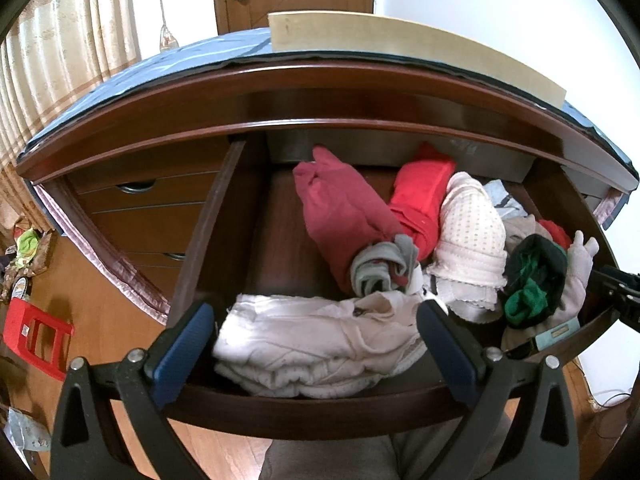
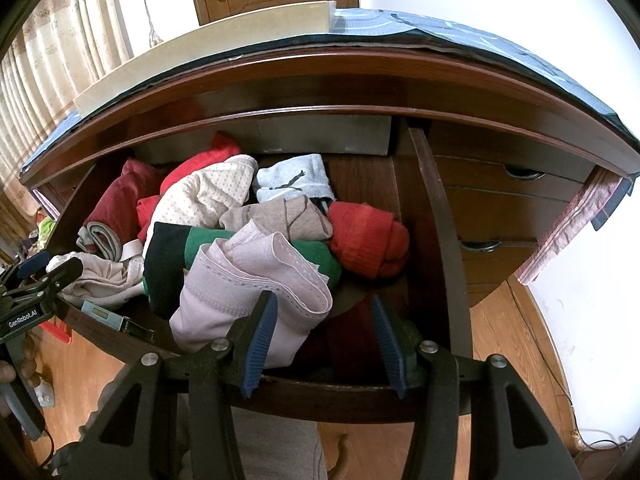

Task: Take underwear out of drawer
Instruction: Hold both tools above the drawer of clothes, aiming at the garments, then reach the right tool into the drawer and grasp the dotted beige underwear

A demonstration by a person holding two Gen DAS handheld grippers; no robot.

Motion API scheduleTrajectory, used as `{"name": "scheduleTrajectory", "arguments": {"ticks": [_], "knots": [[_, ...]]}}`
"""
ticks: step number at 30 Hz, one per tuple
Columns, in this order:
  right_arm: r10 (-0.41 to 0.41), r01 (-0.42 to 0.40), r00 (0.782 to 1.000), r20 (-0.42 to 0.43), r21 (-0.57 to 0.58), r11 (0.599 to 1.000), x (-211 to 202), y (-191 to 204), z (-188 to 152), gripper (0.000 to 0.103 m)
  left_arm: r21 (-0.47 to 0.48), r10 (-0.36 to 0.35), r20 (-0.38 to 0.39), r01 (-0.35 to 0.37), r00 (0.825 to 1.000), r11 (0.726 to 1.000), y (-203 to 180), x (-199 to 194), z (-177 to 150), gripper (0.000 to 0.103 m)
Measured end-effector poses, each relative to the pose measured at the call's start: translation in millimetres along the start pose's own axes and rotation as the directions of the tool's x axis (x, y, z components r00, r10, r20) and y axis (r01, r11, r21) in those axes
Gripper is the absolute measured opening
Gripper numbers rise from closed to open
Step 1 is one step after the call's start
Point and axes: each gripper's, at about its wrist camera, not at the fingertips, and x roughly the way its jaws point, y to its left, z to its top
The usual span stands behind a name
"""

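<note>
Wooden-floored bedroom, dresser drawer (image 1: 320, 412) pulled open so the clothes are reachable. Underwear heaped inside: white pair (image 1: 316, 344) between my left fingers (image 1: 320, 344), spread, gripping nothing. Right fingers (image 2: 324, 340) spread too, poised beside the pale pink pair (image 2: 256, 292).

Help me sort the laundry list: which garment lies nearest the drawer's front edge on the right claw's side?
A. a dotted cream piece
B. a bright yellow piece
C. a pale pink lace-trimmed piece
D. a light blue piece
C: the pale pink lace-trimmed piece drapes over the drawer front, just by the right claw.
</note>
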Motion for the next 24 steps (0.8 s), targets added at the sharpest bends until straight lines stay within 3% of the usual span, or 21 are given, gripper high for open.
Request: {"name": "scheduleTrajectory", "arguments": {"ticks": [13, 19, 24], "knots": [[0.003, -0.003, 1.000, -0.012, 0.003, 1.000, 1, 0, 1, 0.052, 0.010, -0.011, -0.016, 0.011, 1.000, 1.000, -1, 2, 3, 0.103], [0.018, -0.018, 1.000, 0.012, 0.002, 1.000, -1, -4, -1, 0.054, 0.019, -0.027, -0.060, 0.029, 0.998, 0.999, 1, 3, 11, 0.103], [0.055, -0.056, 0.998, 0.044, 0.031, 0.998, -11, -10, 1, 0.054, -0.012, -0.056, -0.049, 0.056, 0.997, 0.998, 6, -3, 22, 0.102]]}}
